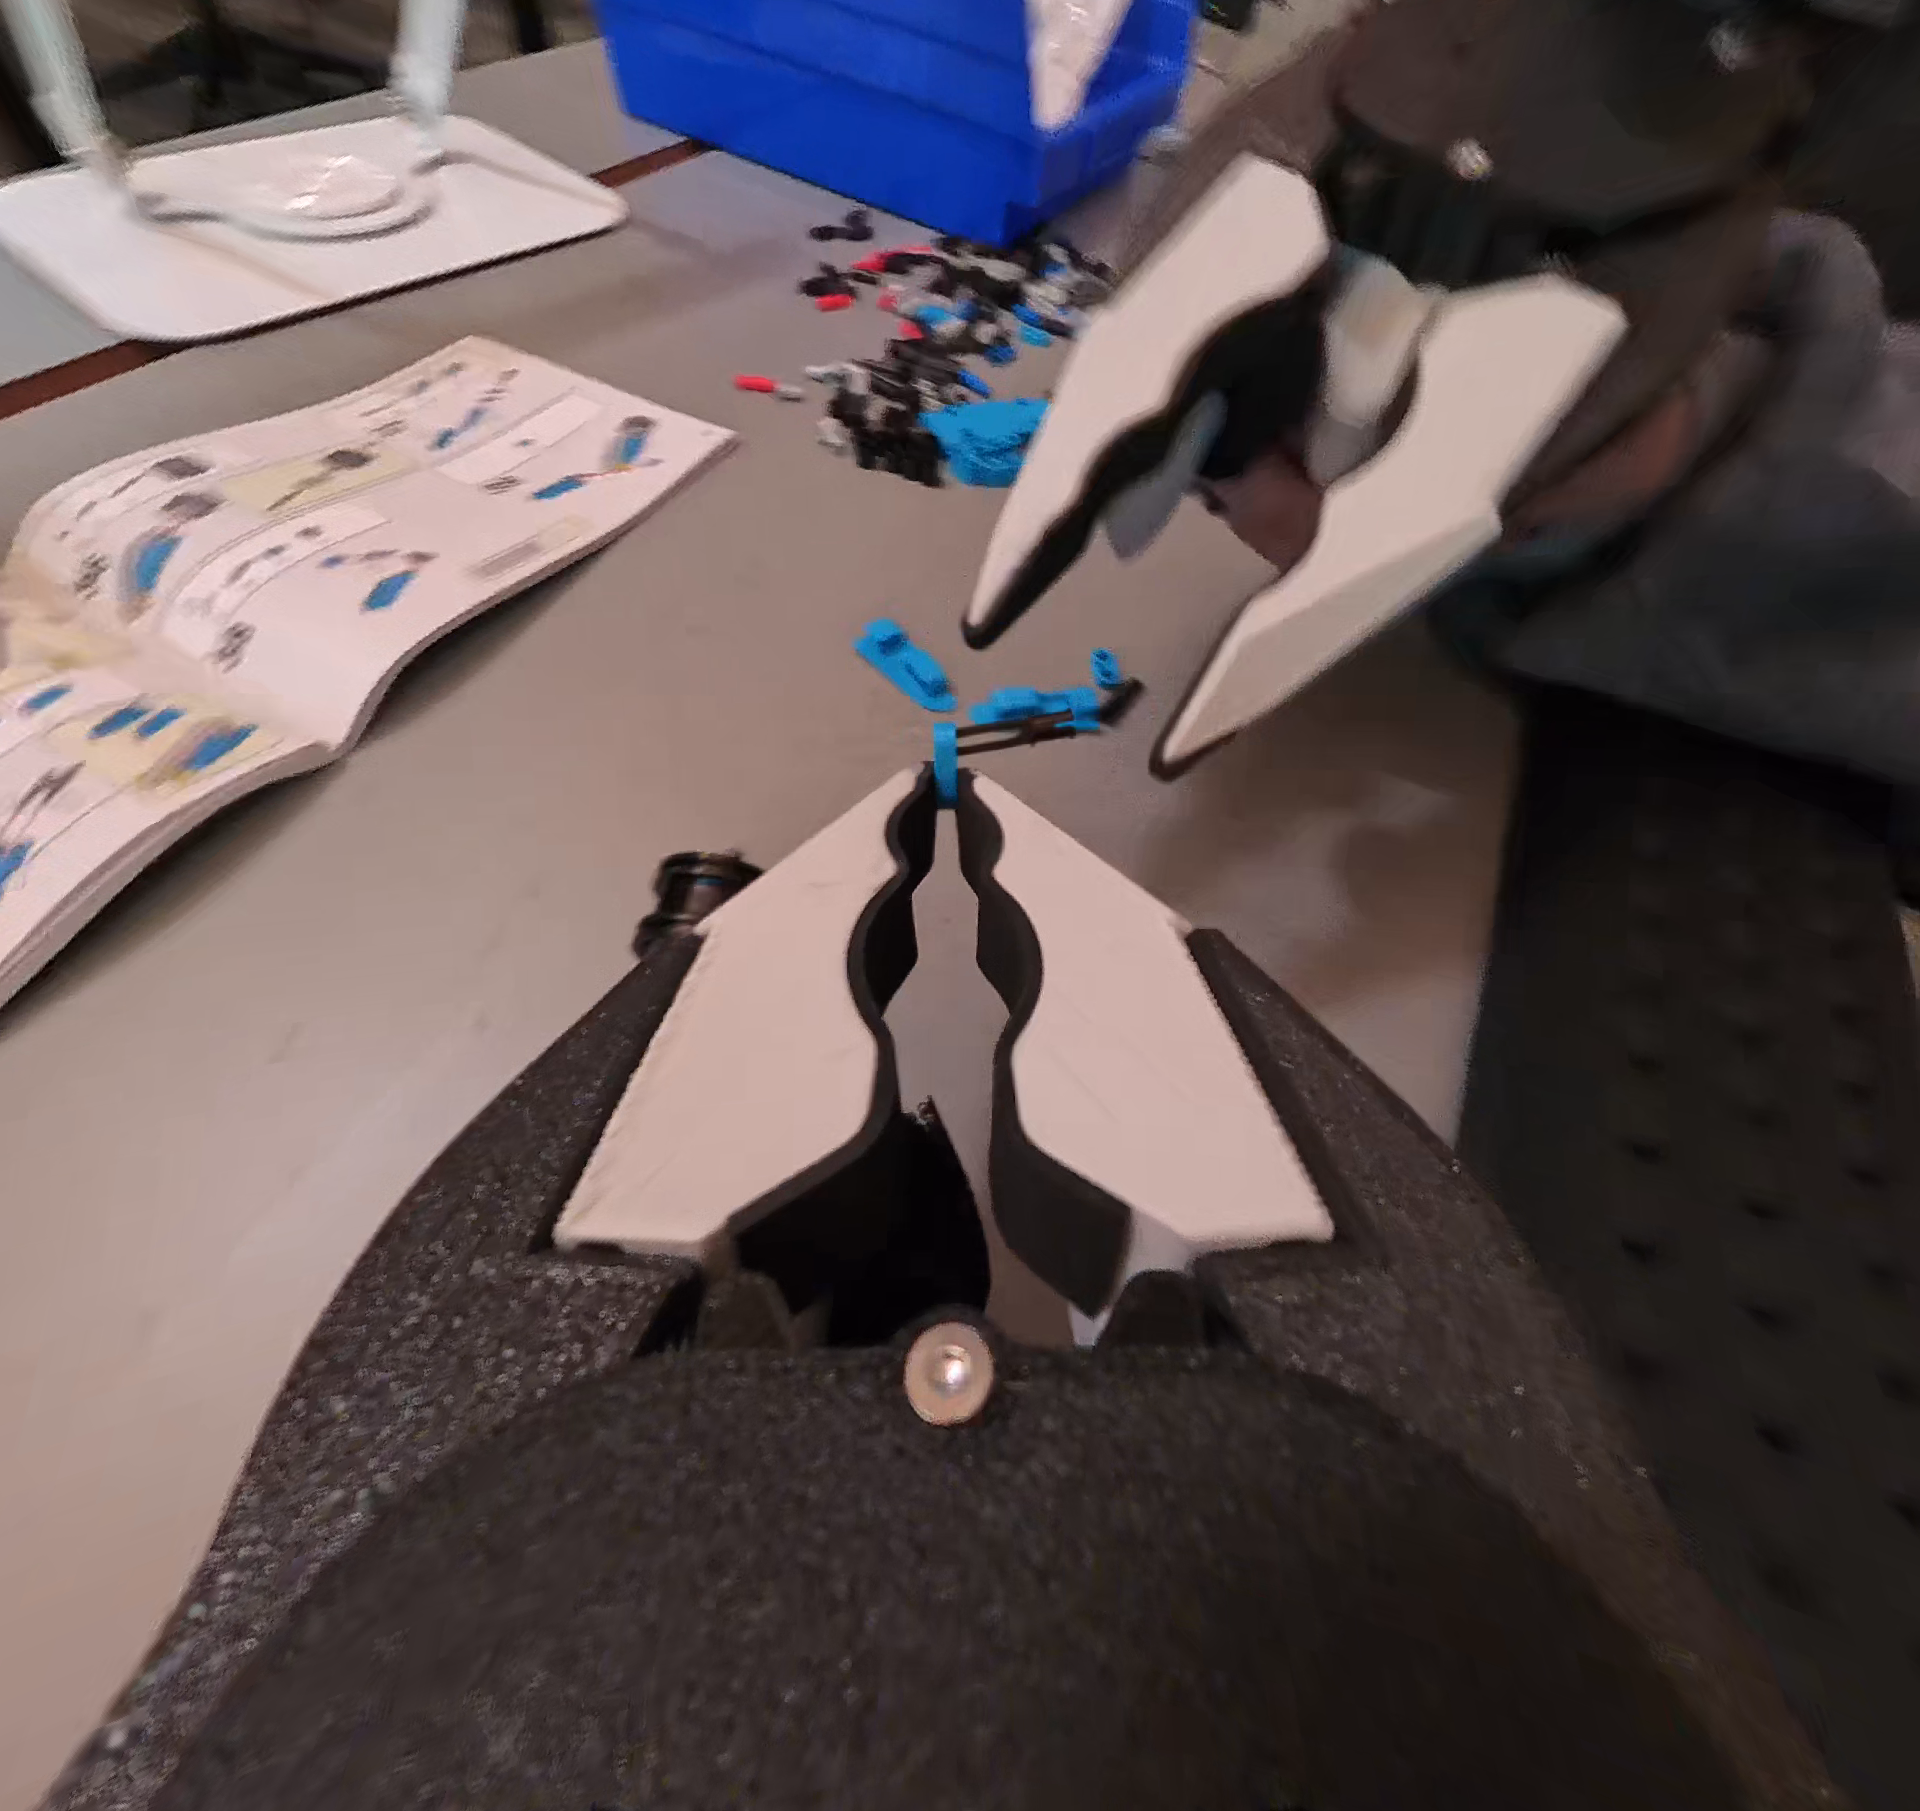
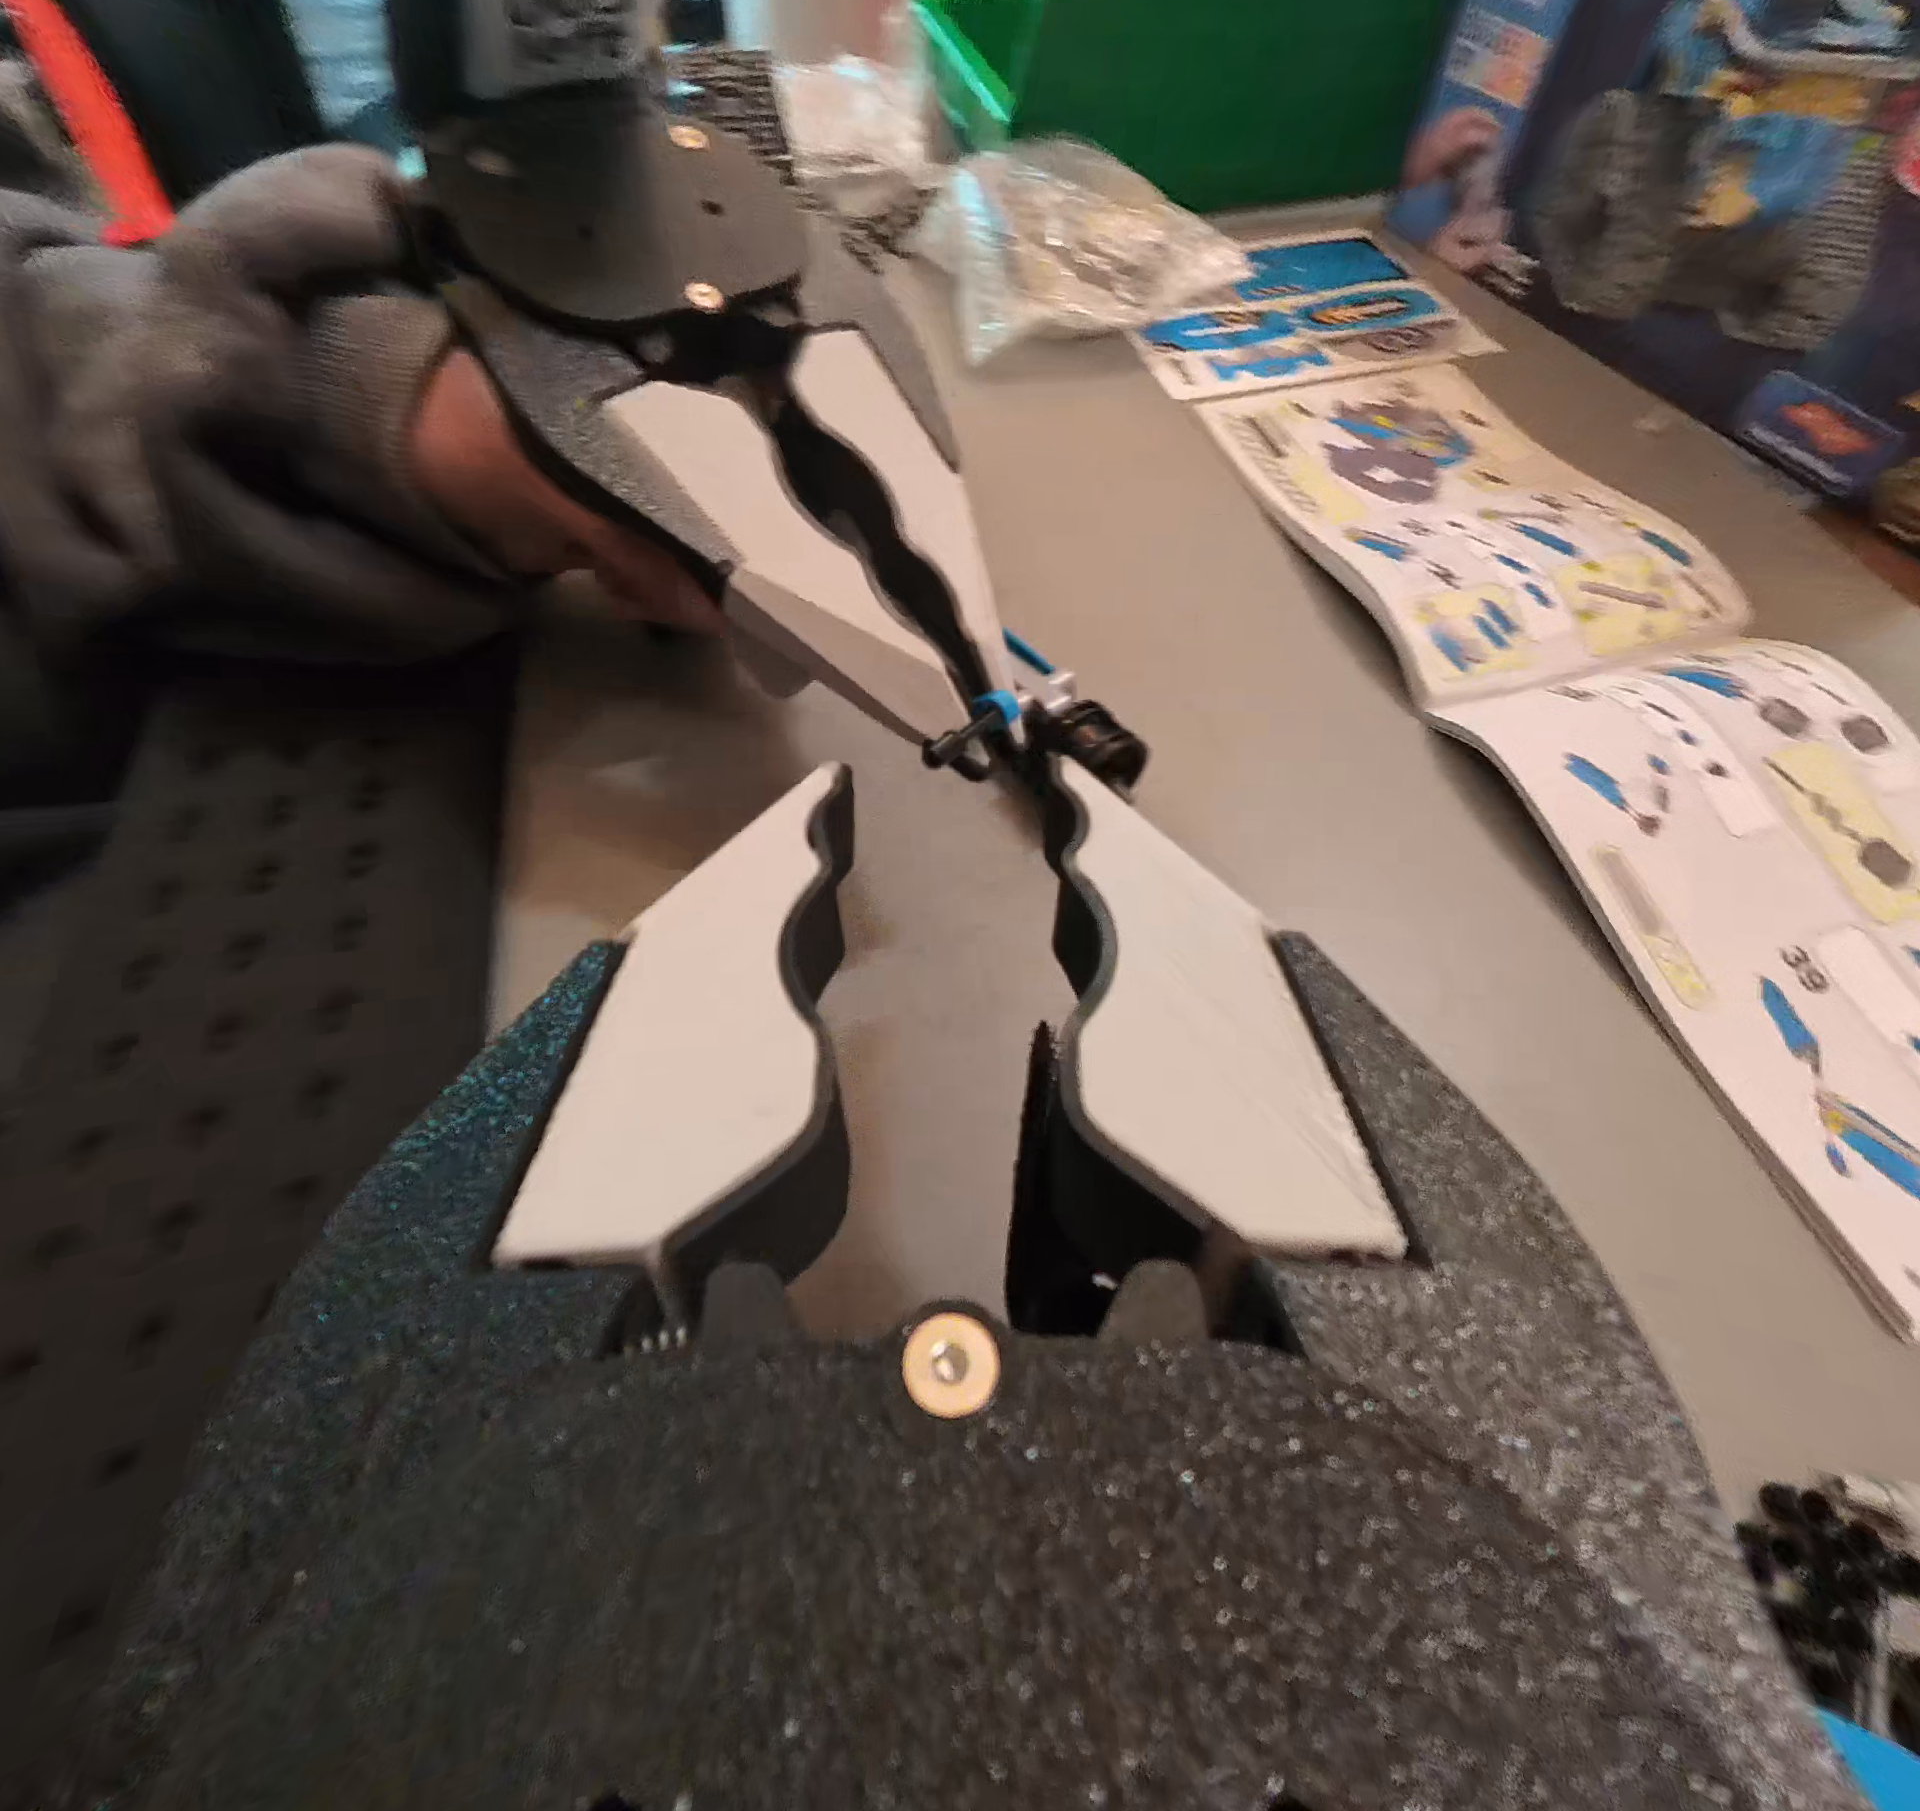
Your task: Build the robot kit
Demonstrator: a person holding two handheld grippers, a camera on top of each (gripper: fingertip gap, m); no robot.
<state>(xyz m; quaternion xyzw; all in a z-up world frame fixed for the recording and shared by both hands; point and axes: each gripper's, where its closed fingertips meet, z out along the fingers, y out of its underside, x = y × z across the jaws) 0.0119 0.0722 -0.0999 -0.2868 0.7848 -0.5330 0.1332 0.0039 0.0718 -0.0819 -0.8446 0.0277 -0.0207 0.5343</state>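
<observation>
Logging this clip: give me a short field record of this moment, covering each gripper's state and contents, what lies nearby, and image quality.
left gripper: shut on a small blue-and-black part
right gripper: open, holds nothing, tips at either side of the held part
surface: grey table
near grippers: loose blue pieces
left wrist view: open instruction booklet, pile of small parts, blue bin, white tray
right wrist view: green bin, toy box, clear bag
image quality: motion blur
</observation>
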